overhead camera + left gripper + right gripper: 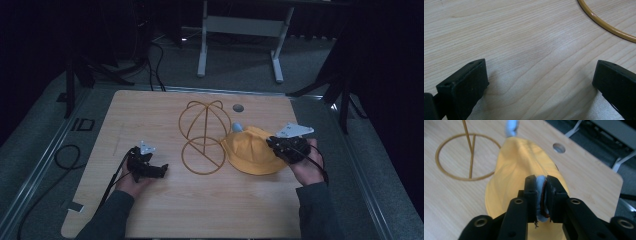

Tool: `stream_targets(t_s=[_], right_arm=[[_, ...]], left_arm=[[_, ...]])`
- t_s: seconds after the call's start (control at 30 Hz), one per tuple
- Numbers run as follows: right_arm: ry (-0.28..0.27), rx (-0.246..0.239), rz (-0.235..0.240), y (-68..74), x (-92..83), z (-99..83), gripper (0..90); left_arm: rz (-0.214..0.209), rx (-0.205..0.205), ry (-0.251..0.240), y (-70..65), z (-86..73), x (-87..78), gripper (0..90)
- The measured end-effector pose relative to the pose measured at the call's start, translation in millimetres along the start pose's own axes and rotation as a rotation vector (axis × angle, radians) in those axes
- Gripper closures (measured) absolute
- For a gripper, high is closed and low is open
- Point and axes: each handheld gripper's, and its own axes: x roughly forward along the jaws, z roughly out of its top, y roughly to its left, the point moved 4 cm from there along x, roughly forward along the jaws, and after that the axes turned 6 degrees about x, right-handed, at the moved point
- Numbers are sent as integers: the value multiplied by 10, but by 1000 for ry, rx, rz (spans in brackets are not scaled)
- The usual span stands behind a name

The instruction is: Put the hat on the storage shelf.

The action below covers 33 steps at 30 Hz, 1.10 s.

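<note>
A yellow hat [252, 150] lies on the wooden table [165, 210] to the right of a gold wire hat stand [202, 135]. My right gripper [274, 143] is at the hat's right edge. In the right gripper view its jaws [541, 182] stand close together with a fold of the hat's [524, 162] blue-grey and dark-red lined edge pinched between them. A blue-grey tab [512, 126] sticks out at the hat's far end. My left gripper [161, 171] rests low at the left of the stand, jaws [539, 82] wide apart over bare wood, with the stand's ring [609, 27] beyond them.
A round grommet hole [238, 107] sits in the table behind the hat. Cables [65, 155] lie on the floor to the left. A white desk frame [240, 30] stands beyond the table's far edge.
</note>
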Motion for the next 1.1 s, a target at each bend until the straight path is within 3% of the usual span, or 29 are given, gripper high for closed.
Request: stream_targets(t_s=[0.43,1.1], right_arm=[[32,7,18,-50,13,-4,741],[121,-48,36,-27,121,83,723]], left_arm=[[-1,0,1,0,0,-1,1],[0,-2,-1,-2,1,1,1]])
